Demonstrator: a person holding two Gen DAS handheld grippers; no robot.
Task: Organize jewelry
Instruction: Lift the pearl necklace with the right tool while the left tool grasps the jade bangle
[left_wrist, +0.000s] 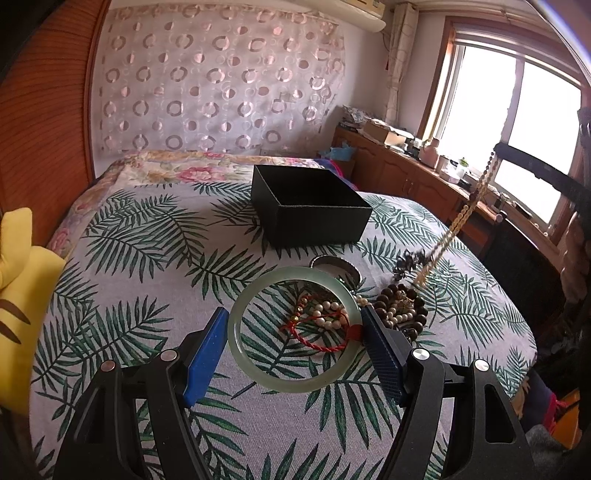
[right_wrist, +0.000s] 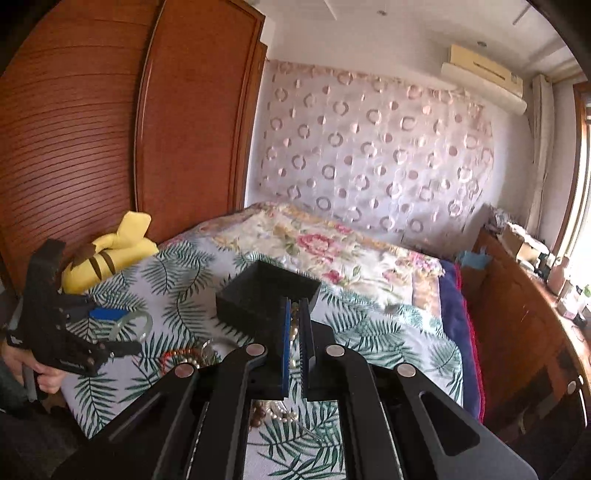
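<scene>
In the left wrist view my left gripper (left_wrist: 293, 321) holds a pale green jade bangle (left_wrist: 258, 376) between its blue pads, just above the leaf-print cloth. Behind the bangle lie a red cord bracelet (left_wrist: 317, 341), pearls (left_wrist: 328, 314), dark wooden beads (left_wrist: 402, 306) and a silver bangle (left_wrist: 332, 263). A black open box (left_wrist: 310, 205) stands further back. My right gripper (right_wrist: 294, 306) is shut on a beaded necklace (right_wrist: 293, 325), which hangs as a yellowish chain (left_wrist: 461, 218) at the right, its end over the pile. The box (right_wrist: 266, 295) also shows in the right wrist view, just beyond my fingertips.
A yellow plush toy (left_wrist: 18, 258) lies at the bed's left edge, against the wooden wardrobe (right_wrist: 92, 129). A floral quilt (right_wrist: 314, 240) covers the far bed. A wooden cabinet (left_wrist: 406, 173) with clutter runs under the window at right.
</scene>
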